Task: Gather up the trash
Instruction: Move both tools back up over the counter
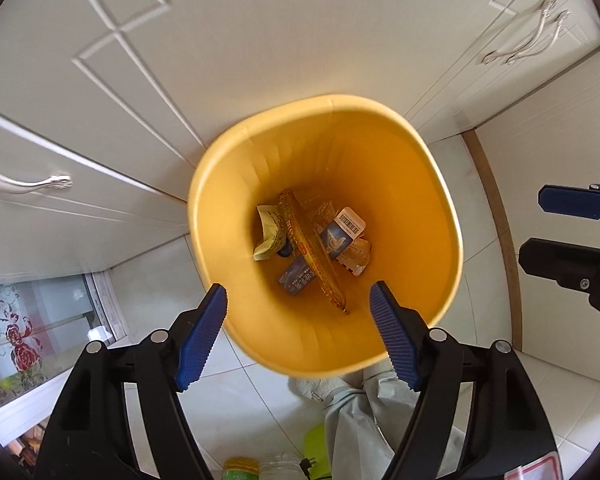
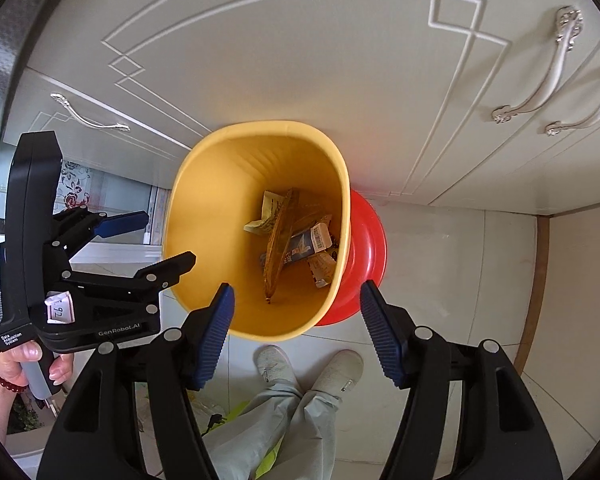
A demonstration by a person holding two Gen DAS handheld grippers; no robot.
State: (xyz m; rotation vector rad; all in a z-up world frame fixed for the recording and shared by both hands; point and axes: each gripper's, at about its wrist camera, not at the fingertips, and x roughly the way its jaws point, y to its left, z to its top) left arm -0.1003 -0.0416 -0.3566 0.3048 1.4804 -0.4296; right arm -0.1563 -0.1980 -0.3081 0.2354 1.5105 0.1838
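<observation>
- Lying at the bottom of the yellow bin (image 1: 412, 216), straight below both grippers, is the collected trash: a long brownish wrapper (image 1: 314, 252), a crumpled pale-yellow packet (image 1: 270, 232) and a small blue-and-white carton (image 1: 340, 236) with a barcode.
- The long wrapper leans across the heap, its long axis running from the far inner wall toward the near one, so it points roughly back at the grippers.
- The left gripper (image 1: 298, 308) hangs over the near rim of the bin, pointing straight down; its blue pads (image 1: 202, 336) stand wide apart with nothing between them, so it is released and empty.
- The right gripper (image 2: 296, 308) is also spread and empty, hovering over the near rim and slightly to the right of the left one, tilted a little off vertical.
- Both hang about equally close above the bin mouth; neither touches the bin or its contents.
- As a judgement: this drop looks finished, and the next move likely means lifting clear and going for any remaining rubbish.
- Beside the bin, on its right, a red basin or stool (image 2: 366, 248) peeks out; white cupboard doors (image 2: 300, 60) rise beyond.
- Nearer than the bin, under the grippers, are the person's pale trousers (image 2: 276, 412) and light shoes (image 2: 274, 362) on a tiled floor (image 2: 460, 280).
</observation>
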